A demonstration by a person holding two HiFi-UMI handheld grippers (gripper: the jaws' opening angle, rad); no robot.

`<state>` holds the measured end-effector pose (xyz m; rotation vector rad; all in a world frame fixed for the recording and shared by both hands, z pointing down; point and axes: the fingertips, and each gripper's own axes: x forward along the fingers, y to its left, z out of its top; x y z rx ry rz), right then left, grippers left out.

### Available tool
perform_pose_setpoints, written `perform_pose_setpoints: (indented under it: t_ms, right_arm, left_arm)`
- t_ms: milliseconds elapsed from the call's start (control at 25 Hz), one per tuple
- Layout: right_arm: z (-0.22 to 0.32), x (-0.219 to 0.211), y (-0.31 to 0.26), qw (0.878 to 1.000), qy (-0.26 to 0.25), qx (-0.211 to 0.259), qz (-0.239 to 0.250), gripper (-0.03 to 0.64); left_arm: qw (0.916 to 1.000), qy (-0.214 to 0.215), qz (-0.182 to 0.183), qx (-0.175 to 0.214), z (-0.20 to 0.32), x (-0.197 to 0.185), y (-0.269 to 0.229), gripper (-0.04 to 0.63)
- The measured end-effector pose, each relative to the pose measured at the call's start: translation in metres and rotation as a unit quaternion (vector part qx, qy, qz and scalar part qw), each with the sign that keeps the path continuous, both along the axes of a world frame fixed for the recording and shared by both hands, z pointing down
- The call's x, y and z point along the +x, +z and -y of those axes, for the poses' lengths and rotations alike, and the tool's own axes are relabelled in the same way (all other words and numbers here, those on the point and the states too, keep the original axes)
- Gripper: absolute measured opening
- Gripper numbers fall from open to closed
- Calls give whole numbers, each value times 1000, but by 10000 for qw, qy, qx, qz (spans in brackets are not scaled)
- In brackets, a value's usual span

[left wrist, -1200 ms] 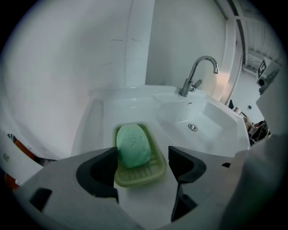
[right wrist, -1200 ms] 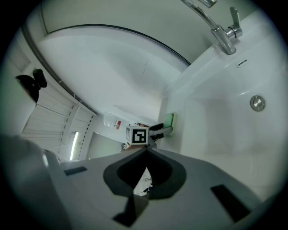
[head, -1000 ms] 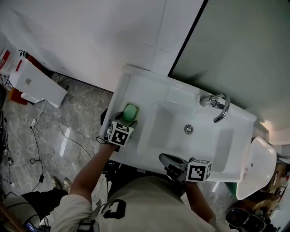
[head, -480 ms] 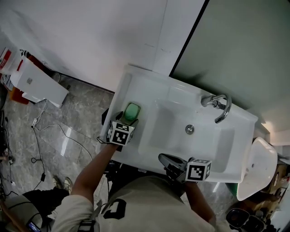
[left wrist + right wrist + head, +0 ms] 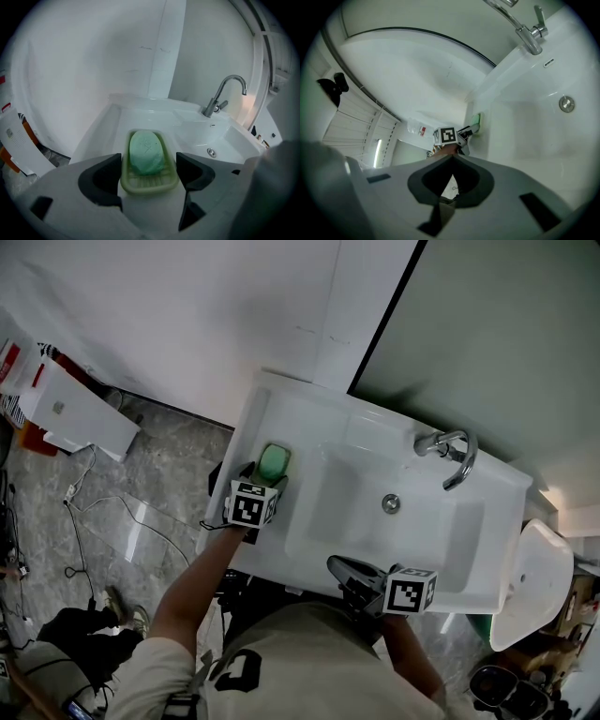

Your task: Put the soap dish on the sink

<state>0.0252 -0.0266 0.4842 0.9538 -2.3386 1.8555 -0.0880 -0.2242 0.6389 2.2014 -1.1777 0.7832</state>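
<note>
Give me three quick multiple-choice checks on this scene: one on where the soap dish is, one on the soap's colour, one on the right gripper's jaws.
1. Where is the soap dish?
A. down in the basin
B. on the flat left side of the sink, between the jaws of the left gripper
C. on the floor

2. What colour is the soap?
A. pale green
B. pink
C. dark blue

3. How do the jaws of the right gripper stand?
A. wide apart
B. shut on the tap
C. together, with nothing between them

Answers:
1 B: the left gripper view shows the dish on the sink's flat top, with a jaw against each side.
2 A: the bar in the dish is pale green in both views.
3 C: the right gripper view shows the tips meeting, with nothing between them.
</note>
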Motion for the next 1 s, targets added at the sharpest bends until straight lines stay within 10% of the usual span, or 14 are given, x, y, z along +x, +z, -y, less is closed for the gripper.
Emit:
perform_pose_setpoints:
  t_ms: [720,920,1000]
  right_arm:
    - [-5,13,-6,9997,158,152,70,9]
    - [-5,16,-11,9995,160,242,137,9]
    - [-4,16,-13,9994,156,271,162,9]
  left_arm:
    - [9942,530,-516,779,-13,11,-76,346]
    - [9823,972,-818,1375,-40,18,-127,25]
    - [9774,961,-1144,1492,-46,21,-145,20]
